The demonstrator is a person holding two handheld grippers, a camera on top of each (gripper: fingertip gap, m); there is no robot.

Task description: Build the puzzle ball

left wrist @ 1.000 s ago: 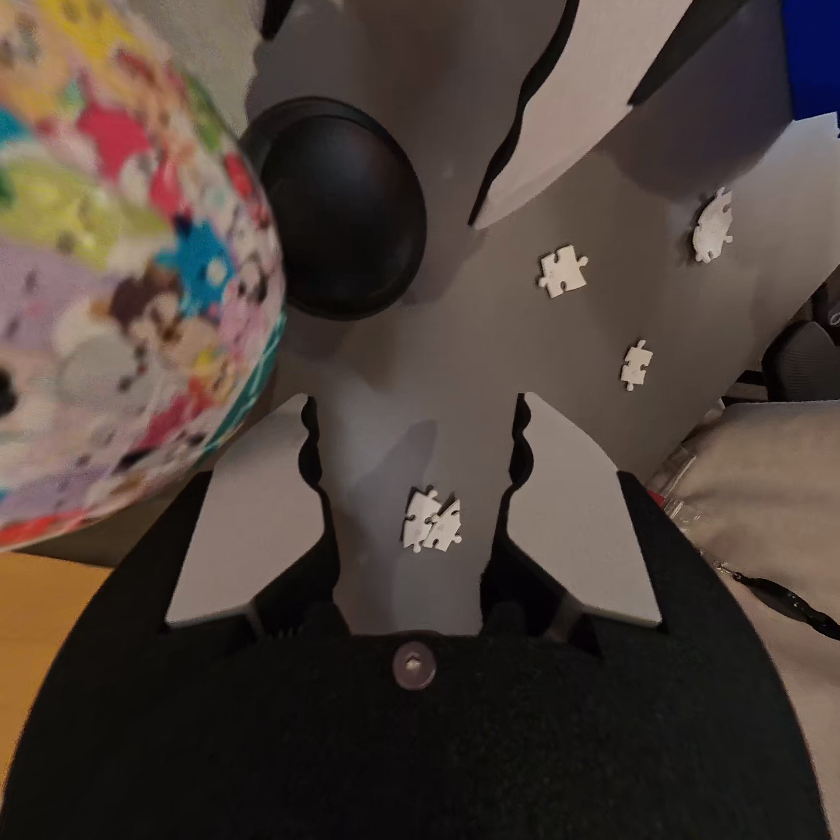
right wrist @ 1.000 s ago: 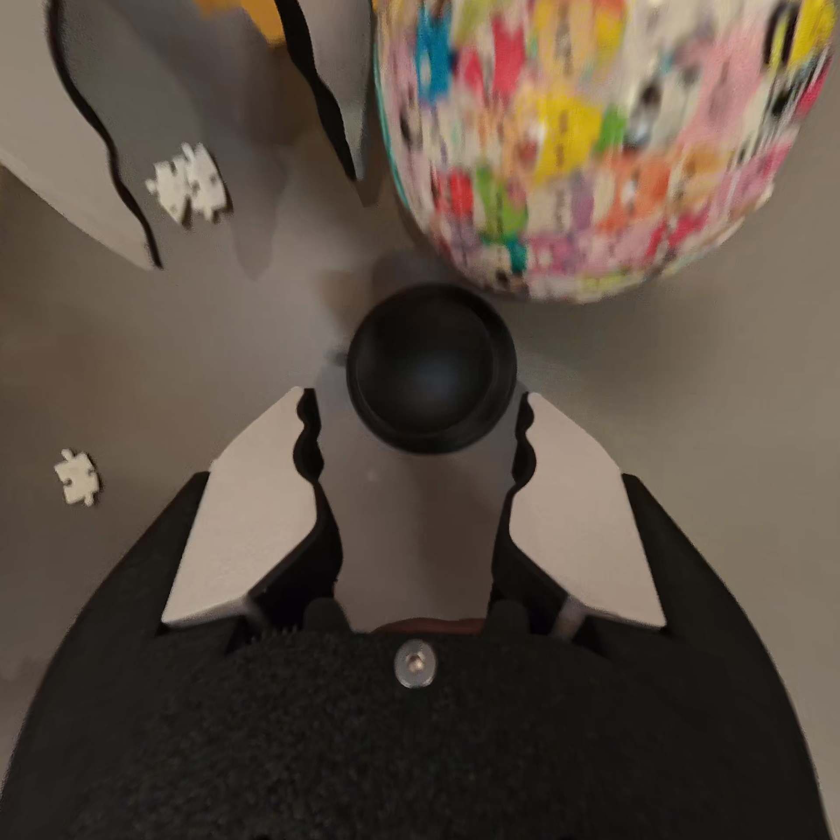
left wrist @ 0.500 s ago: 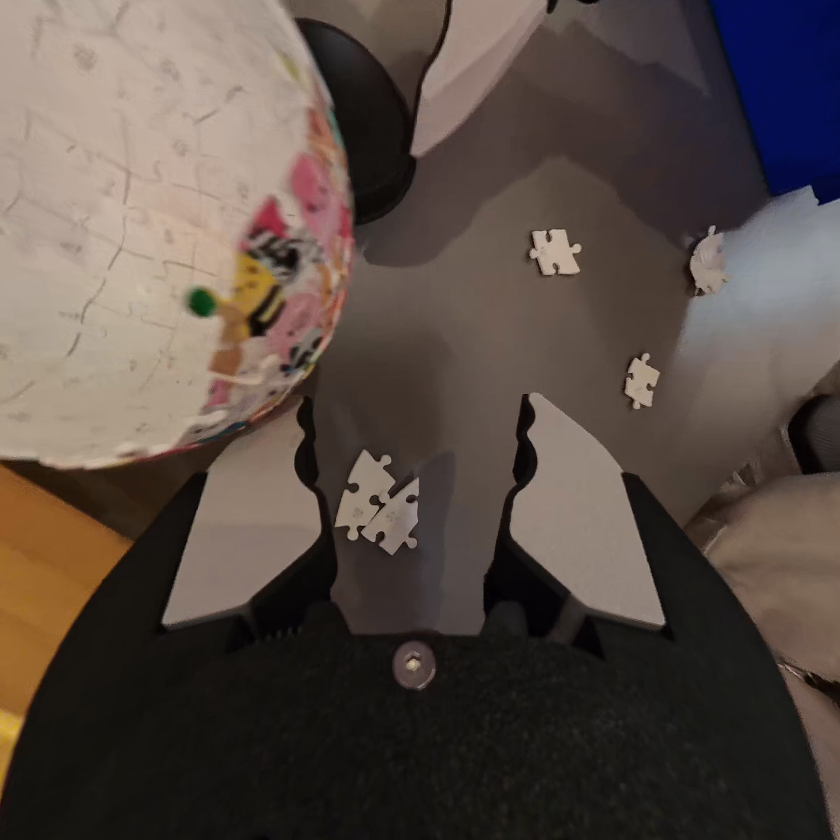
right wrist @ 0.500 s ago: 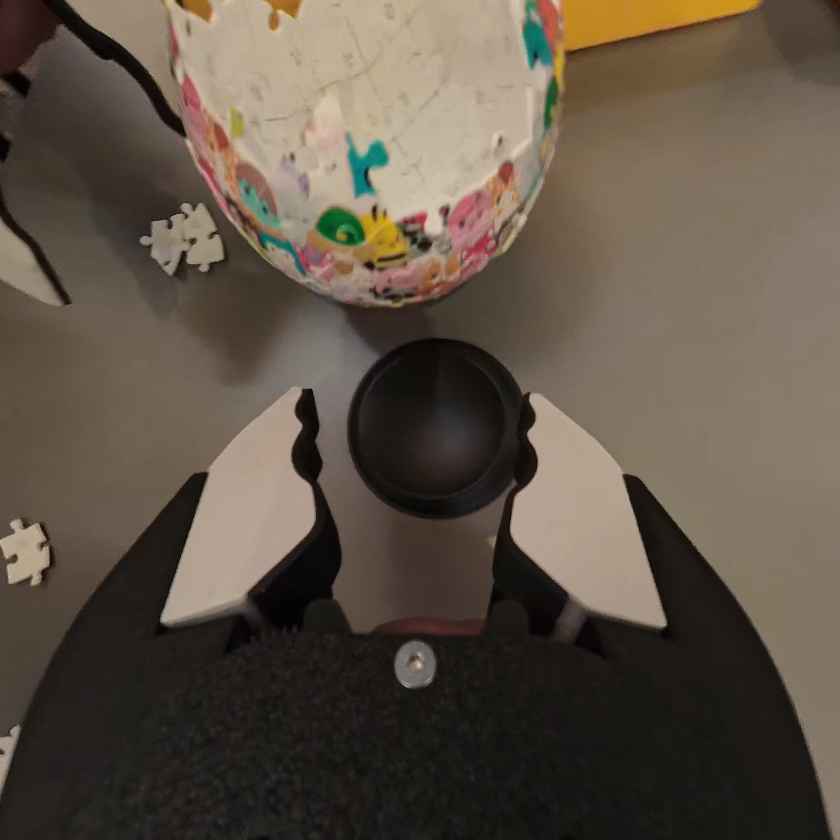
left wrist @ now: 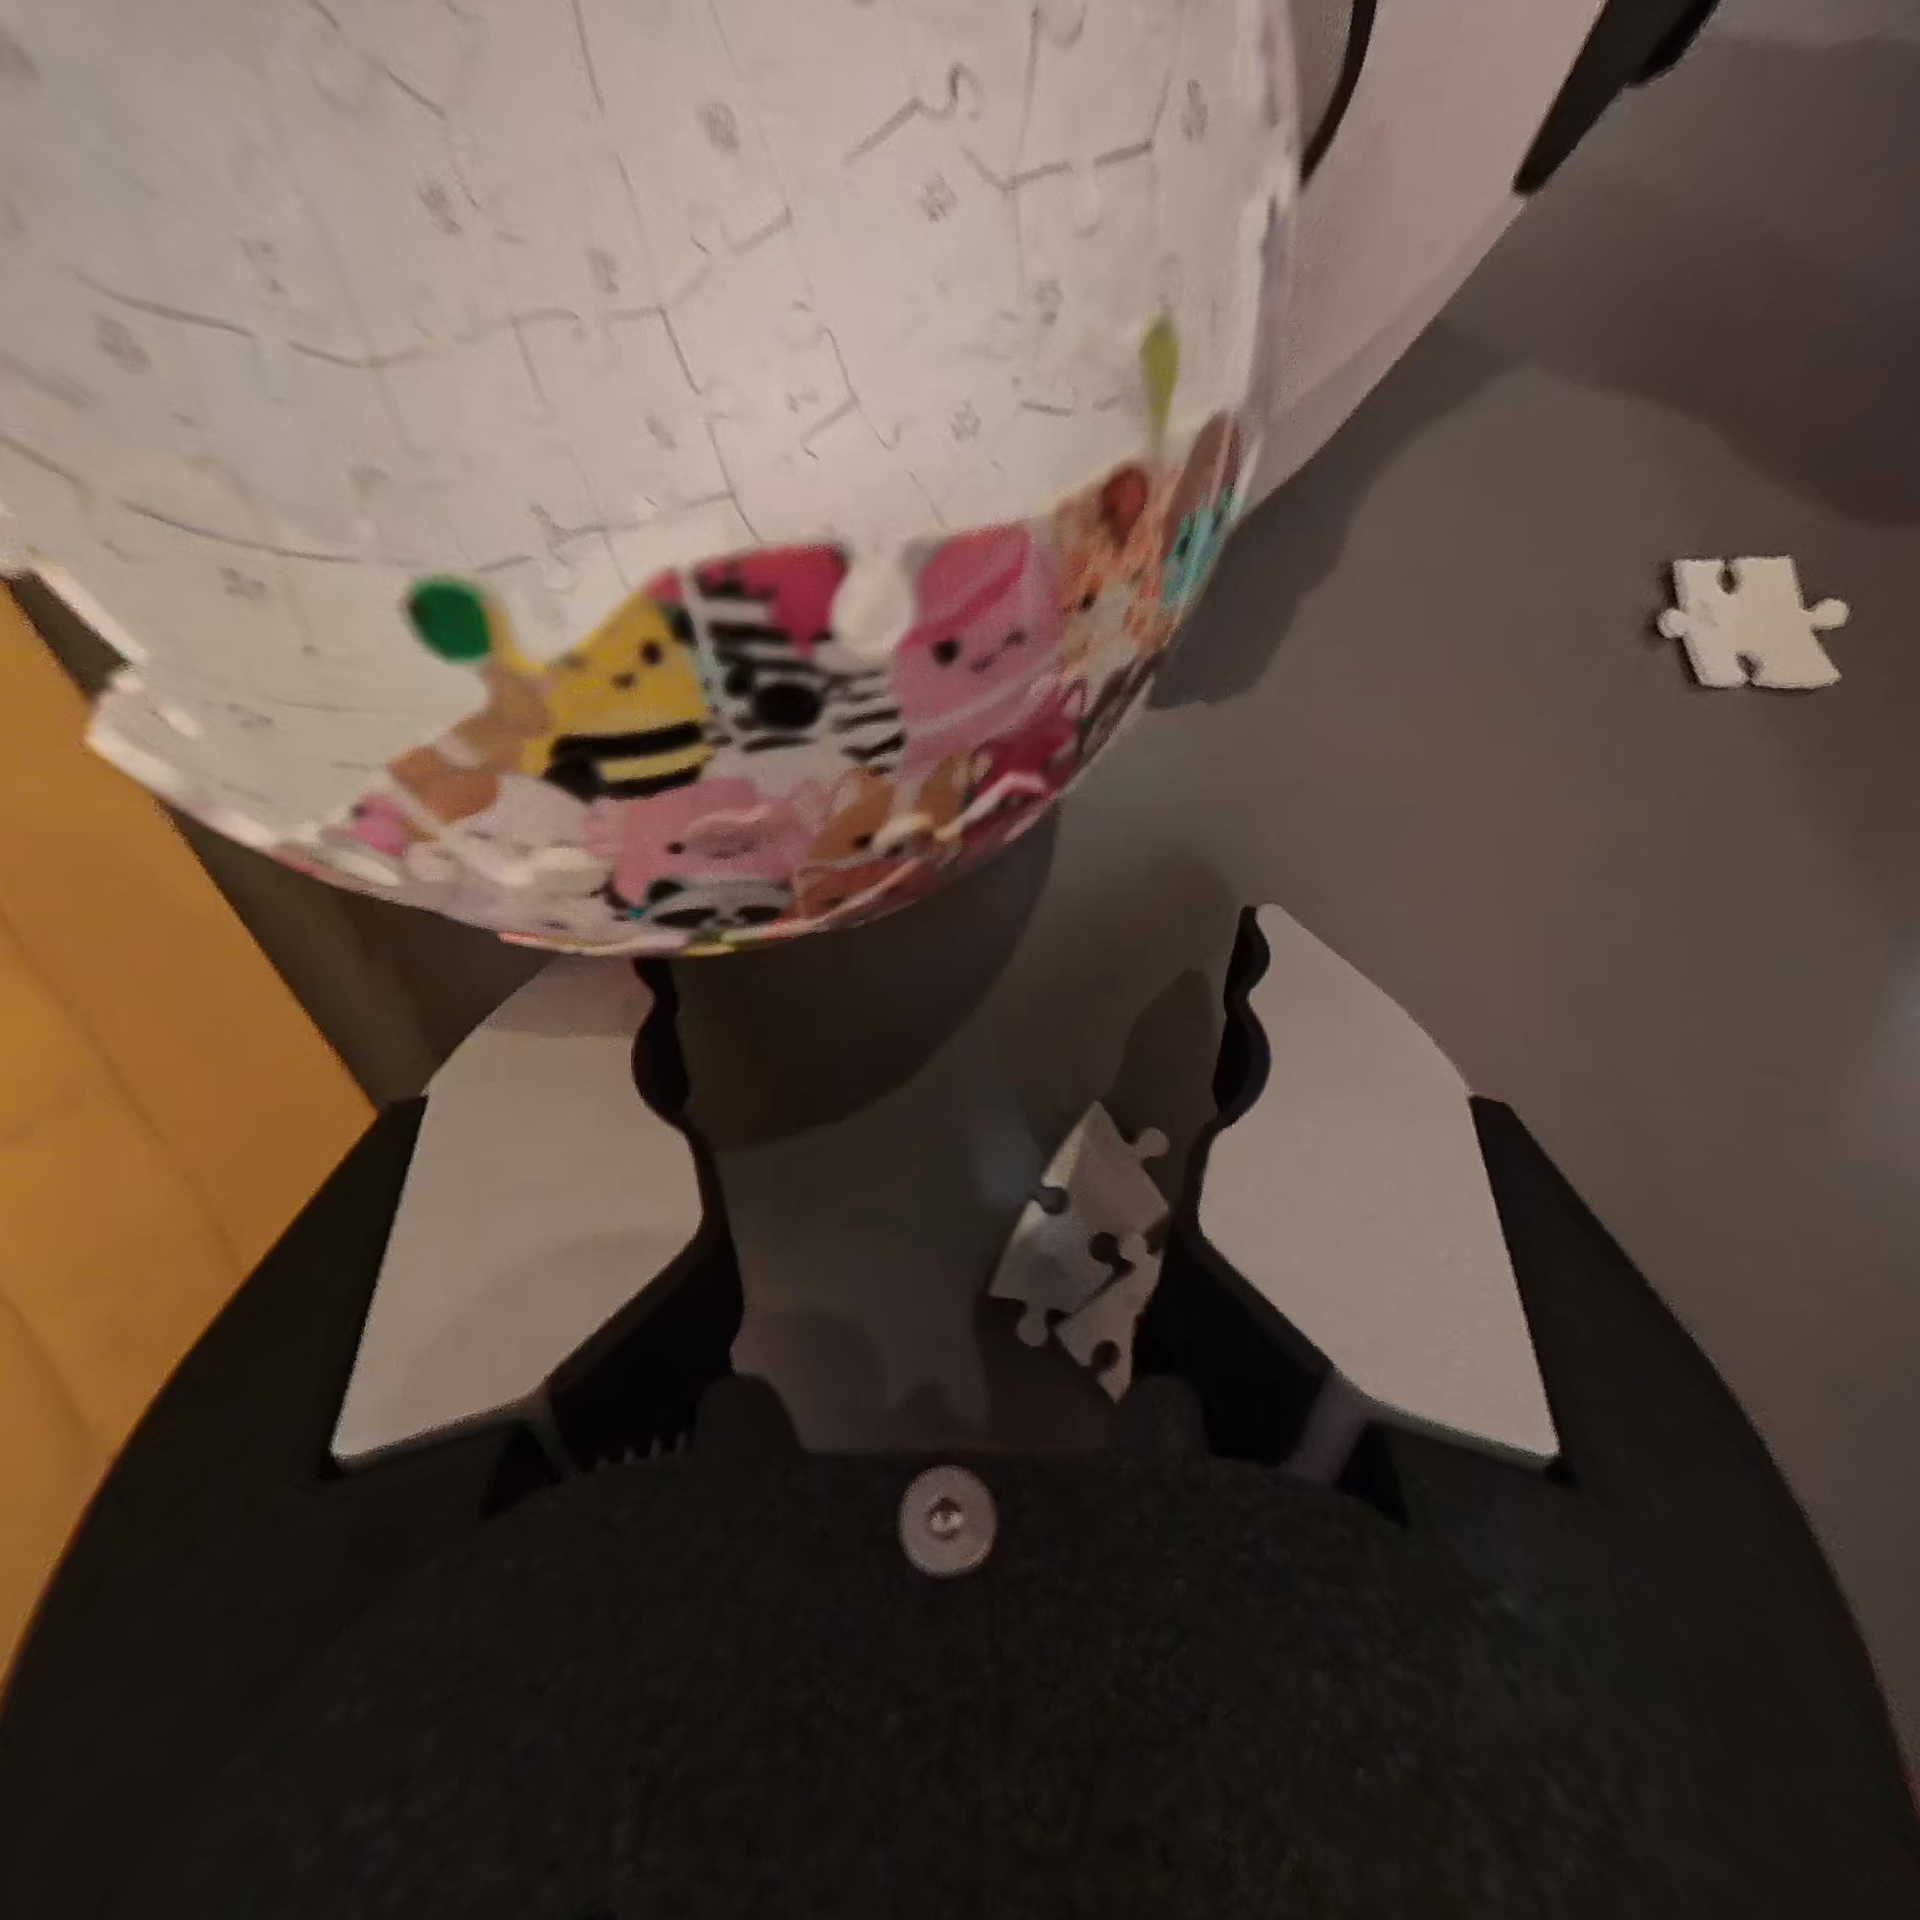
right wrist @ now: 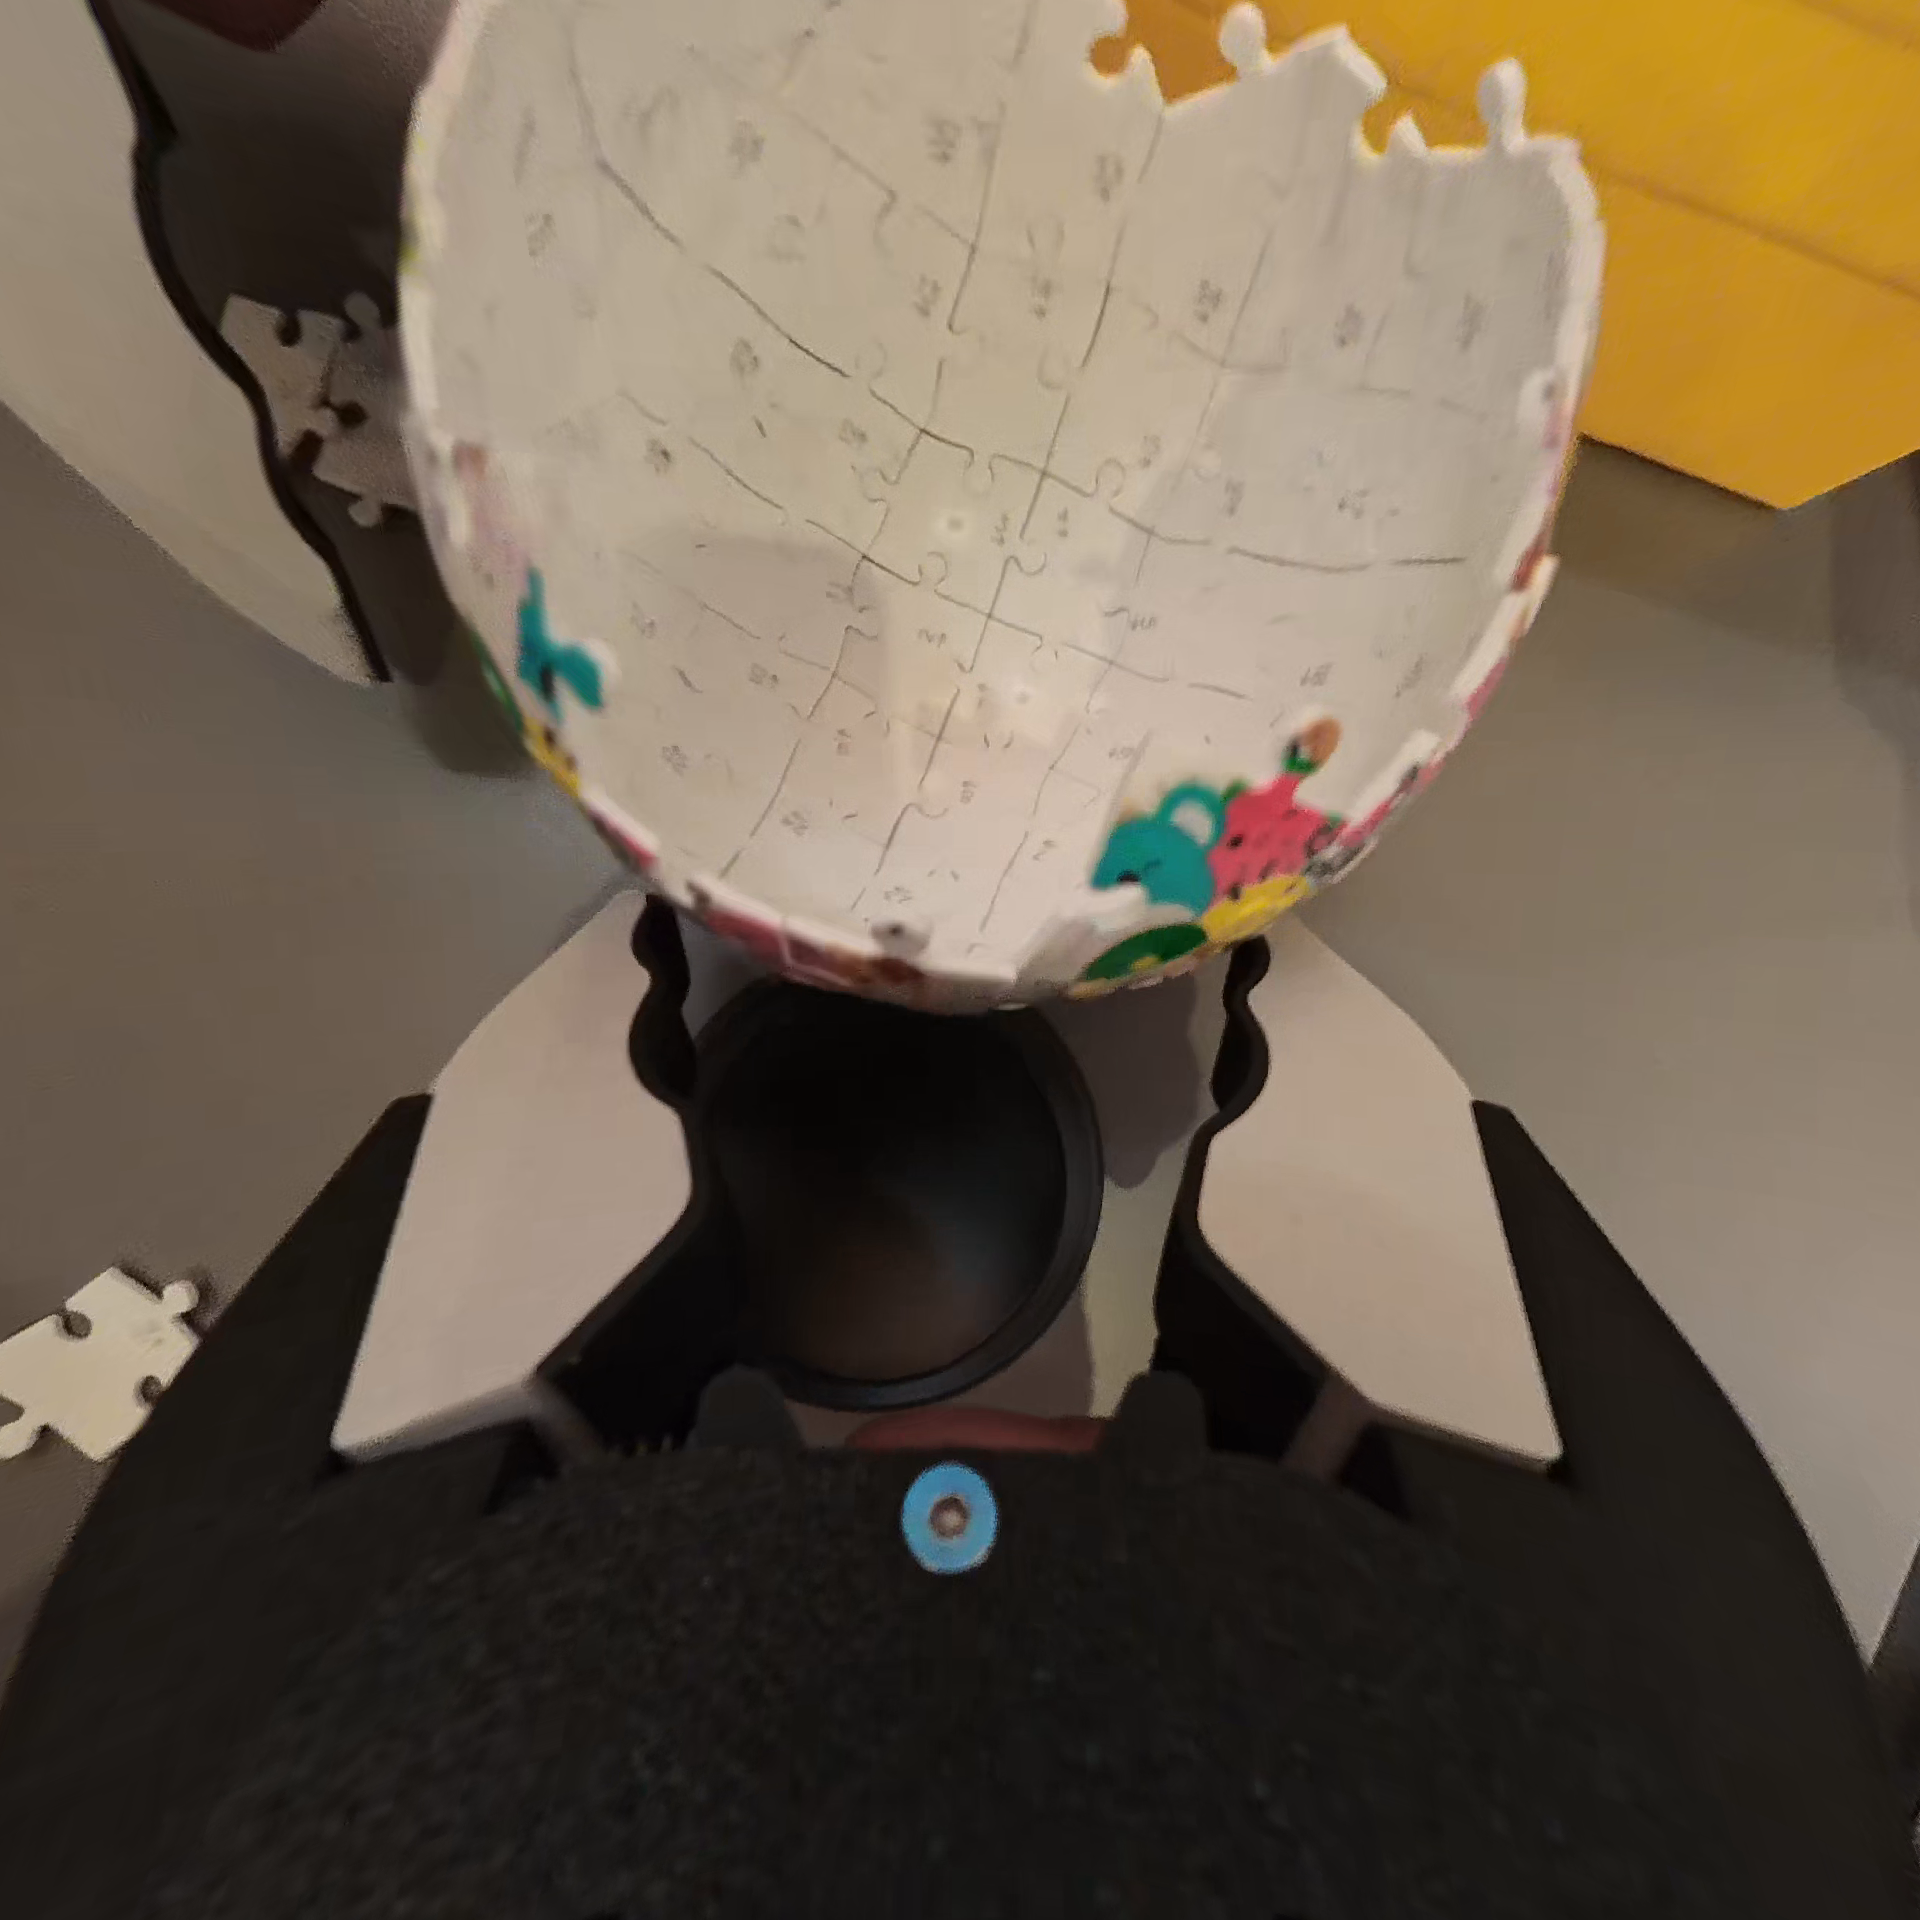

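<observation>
**A:** Left gripper [left wrist: 945, 1039] spread wide over 2 joined white puzzle pieces [left wrist: 1091, 1262] on the grey table [left wrist: 1558, 935].

**B:** Right gripper [right wrist: 951, 1039] gapes too, straddling the black stand [right wrist: 894, 1195]; half-built puzzle ball [right wrist: 987, 499] sits just beyond.

Left wrist view: camera sits behind its own fingers [left wrist: 1351, 1143], looking forward and steeply down at the grey worktop [left wrist: 1558, 935]. Very close to the puzzle ball shell [left wrist: 623, 364], which fills the upper frame and is blurred. A joined pair of pieces [left wrist: 1091, 1257] lies between the fingers, near the right one; a single piece [left wrist: 1745, 639] lies farther right.

Right wrist view: same mounting, looking down into the open shell [right wrist: 987, 520] from the opposite side, also close. A black round stand [right wrist: 894, 1195] lies between its fingers [right wrist: 540, 1143].

Shared: the shell, the worktop [right wrist: 260, 935], the joined pair [right wrist: 322, 405], and the yellow surface [right wrist: 1714, 260] at the worktop's edge [left wrist: 125, 1039]. Each view shows the other gripper's fingers at its top edge.
</observation>
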